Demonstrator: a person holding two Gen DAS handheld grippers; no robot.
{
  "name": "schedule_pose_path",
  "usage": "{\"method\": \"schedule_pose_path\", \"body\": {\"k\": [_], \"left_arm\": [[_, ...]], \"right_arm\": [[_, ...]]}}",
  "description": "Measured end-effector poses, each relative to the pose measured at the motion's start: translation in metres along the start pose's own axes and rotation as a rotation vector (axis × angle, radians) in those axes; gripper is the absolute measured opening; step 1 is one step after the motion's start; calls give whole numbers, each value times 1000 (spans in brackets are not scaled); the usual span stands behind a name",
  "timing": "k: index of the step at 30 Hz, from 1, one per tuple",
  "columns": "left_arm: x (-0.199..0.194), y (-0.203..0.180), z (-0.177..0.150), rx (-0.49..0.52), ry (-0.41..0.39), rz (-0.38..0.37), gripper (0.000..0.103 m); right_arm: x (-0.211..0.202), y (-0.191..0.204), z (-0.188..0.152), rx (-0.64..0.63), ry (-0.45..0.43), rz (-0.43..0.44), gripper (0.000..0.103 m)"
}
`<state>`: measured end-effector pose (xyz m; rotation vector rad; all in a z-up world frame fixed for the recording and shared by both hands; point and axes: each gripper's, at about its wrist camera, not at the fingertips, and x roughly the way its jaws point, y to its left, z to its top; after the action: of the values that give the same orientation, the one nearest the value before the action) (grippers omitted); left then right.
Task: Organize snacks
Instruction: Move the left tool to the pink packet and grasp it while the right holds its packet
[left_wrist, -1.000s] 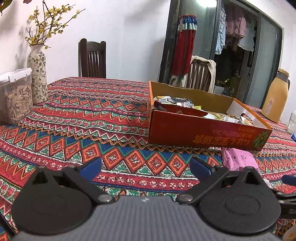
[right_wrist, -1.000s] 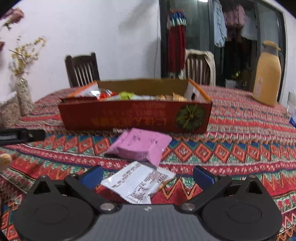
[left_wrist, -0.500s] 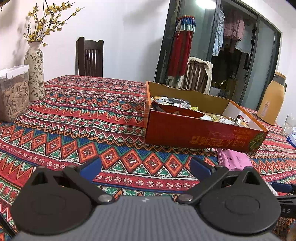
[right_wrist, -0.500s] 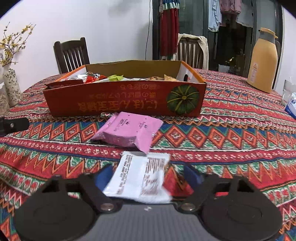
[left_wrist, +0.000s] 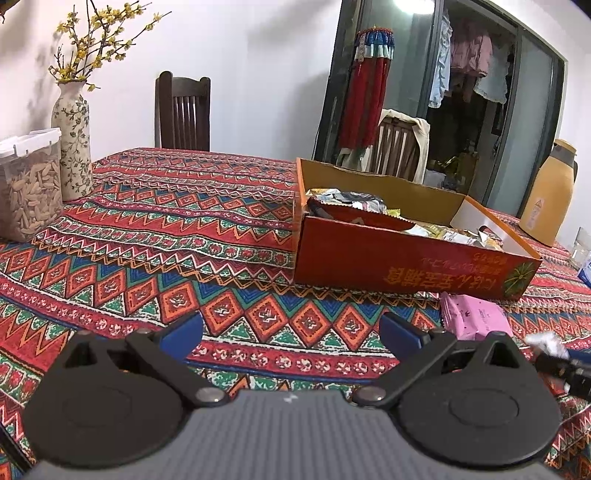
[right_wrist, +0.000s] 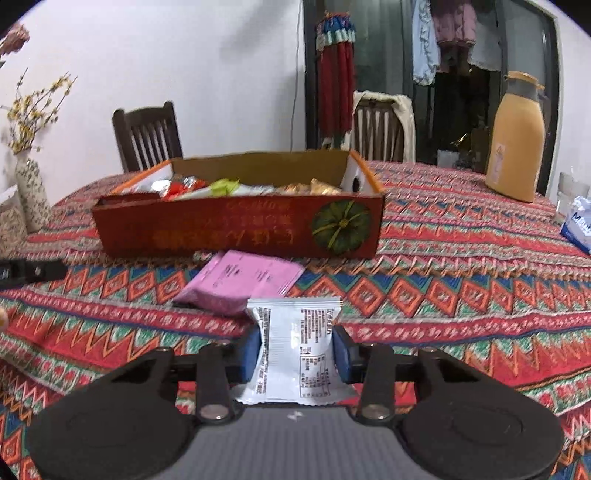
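Right claw (right_wrist: 297, 349) pinches white snack packet (right_wrist: 295, 350).

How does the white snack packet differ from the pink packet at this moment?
The white snack packet is pinched between the blue pads of the right gripper; the pink packet lies free on the tablecloth. The white one shows dense black print, the pink one only small faint print. The pink packet lies closer to the red box than the white one. Both are sealed packets outside the box.
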<state>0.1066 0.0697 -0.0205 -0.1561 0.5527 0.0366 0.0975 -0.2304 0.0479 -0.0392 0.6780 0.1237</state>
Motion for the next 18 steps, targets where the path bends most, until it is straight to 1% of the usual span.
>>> {"method": "schedule_pose_path", "body": {"k": [7, 11, 14, 18], "left_arm": [[3, -1, 0, 5, 8, 29, 103], [6, -2, 0, 6, 16, 48, 103], [7, -2, 0, 4, 19, 59, 103], [8, -3, 0, 10, 26, 83, 103]], "right_arm": [[10, -15, 25, -23, -75, -33, 40], [16, -22, 36, -39, -112, -36, 40], [24, -28, 40, -41, -130, -39, 40], [33, -36, 38, -11, -140, -9, 40]]}}
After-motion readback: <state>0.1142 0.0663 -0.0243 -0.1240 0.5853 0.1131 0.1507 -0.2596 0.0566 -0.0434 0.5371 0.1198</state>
